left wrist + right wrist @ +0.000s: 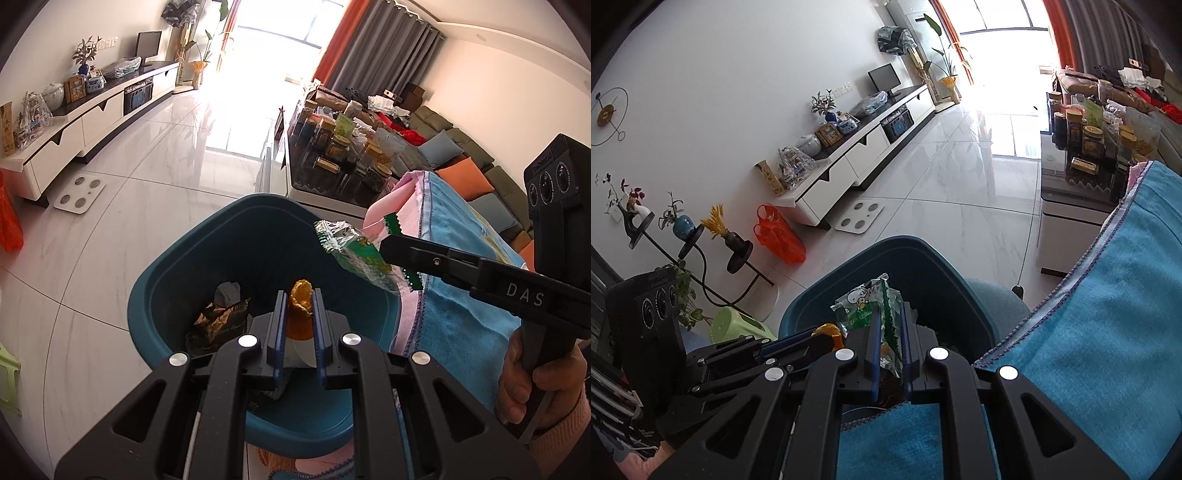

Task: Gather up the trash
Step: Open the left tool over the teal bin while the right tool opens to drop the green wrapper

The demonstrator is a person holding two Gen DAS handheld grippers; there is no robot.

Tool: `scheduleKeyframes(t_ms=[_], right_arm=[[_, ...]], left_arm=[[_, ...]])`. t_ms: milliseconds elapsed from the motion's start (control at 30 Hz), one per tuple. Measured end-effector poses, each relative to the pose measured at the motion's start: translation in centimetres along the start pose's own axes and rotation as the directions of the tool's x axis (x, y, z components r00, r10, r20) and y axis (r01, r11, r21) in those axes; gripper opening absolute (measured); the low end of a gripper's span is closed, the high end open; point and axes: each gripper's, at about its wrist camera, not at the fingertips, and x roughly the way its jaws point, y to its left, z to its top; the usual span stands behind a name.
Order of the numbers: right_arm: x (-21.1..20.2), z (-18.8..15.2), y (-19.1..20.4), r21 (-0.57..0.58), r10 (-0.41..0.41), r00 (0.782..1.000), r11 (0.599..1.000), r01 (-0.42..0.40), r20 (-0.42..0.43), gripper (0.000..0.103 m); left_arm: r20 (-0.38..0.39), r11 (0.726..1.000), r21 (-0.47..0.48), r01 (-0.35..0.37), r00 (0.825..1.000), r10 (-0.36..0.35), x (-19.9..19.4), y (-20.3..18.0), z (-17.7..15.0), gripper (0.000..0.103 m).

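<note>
Left tool (300,301) clamped on orange peel (301,308), right tool (889,334) pinching green snack wrapper (871,306), both above teal bin (207,258), blue towel (1126,295) alongside

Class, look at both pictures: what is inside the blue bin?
Inside the blue bin lie a crumpled dark foil wrapper and a grey scrap. The left tool, shut on an orange peel, covers the rest of the bottom.

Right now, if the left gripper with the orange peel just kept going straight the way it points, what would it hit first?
Probably the inside of the teal bin. The left gripper, shut on the orange peel, points down into its mouth, toward the crumpled wrappers at the bottom; depth is hard to judge.
</note>
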Motion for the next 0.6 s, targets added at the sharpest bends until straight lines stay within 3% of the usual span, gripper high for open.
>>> scheduleKeyframes(t_ms=[233,467,600], right_arm=[[0.3,-0.1,-0.6,0.040,-0.003,1.000,0.999,0.003,-0.012,0.012],[-0.1,-0.2,-1.1,0.058,-0.003,1.000,0.998,0.003,0.000,0.013],[-1.2,-0.7,-1.4,0.060,0.003,1.000,0.998,-0.004,0.021,0.015]], left_arm=[[-0.013,0.999,-0.026,0.030,0.999,-0.030,1.3,0.5,0.3,0.014],[-0.006,0.997,-0.058,0.043,0.999,-0.043,2.0,0.7,0.6,0.021],[0.027,0.999,-0.032,0.037,0.999,-0.036,0.9,-0.1,0.4,0.031]])
